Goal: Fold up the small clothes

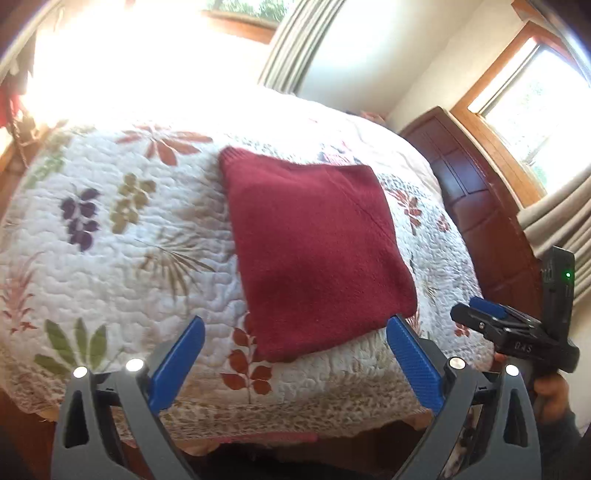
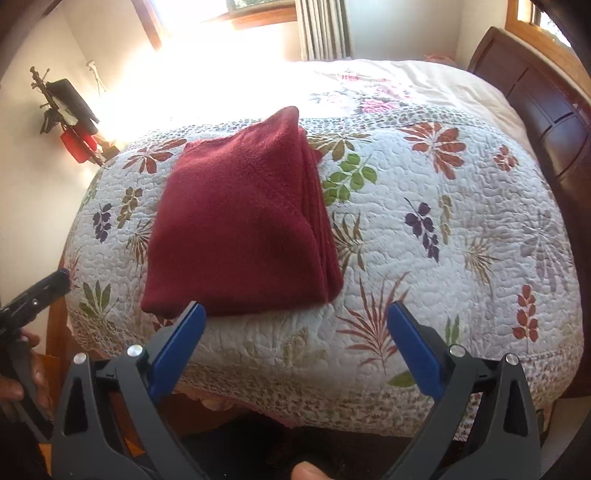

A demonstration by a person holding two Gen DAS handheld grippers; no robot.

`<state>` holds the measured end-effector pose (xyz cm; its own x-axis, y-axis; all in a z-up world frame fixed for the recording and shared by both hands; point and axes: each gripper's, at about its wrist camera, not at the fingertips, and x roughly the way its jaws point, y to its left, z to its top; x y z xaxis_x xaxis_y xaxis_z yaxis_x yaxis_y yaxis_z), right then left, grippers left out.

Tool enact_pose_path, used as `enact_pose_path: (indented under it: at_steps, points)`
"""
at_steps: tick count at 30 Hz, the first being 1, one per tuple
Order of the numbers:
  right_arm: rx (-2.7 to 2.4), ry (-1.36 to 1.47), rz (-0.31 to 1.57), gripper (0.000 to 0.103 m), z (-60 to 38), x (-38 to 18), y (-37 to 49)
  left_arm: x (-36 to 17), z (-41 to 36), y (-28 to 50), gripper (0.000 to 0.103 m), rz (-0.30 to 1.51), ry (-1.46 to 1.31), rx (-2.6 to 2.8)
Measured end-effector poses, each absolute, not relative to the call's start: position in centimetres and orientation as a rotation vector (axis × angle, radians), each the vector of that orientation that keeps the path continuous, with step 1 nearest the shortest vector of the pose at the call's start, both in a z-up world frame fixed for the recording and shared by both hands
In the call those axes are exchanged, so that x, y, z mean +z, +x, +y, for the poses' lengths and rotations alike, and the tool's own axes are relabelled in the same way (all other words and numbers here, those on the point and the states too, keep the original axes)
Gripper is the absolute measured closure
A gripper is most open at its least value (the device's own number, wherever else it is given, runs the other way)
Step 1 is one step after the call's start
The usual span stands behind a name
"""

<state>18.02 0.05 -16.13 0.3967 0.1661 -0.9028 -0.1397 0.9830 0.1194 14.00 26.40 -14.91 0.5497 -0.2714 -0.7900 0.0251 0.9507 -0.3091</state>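
Garment (image 1: 314, 254), folded red, lies on the bed (image 1: 110, 280) just ahead of both grippers; left gripper (image 1: 295, 354) and right gripper (image 2: 297, 343) gape wide, empty.

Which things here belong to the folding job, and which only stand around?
For the job:
red garment, folded, on the quilt
left gripper, open
right gripper, open

Only around:
headboard
curtain
windows
red things hanging on the wall

One folded red garment (image 1: 314, 254), one floral quilt (image 1: 110, 258), two windows, two hand-held grippers.
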Motion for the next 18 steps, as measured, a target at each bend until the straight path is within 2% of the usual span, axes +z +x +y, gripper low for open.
enact_pose_path:
  at_steps: [6,12,18]
  points:
    - [0.147,-0.067,0.991,0.005,-1.2,-11.2,11.9,-9.7,25.4,8.0,0.004,0.996,-0.255,-0.060]
    - [0.208,-0.011,0.828,0.003,-2.7,-1.2,5.4,-1.2,22.7,0.4,0.004,0.896,-0.158,-0.013]
    - [0.221,-0.041,0.884,0.003,-1.8,1.8,0.4,2.2,21.5,-5.2,0.004,0.874,-0.170,-0.031]
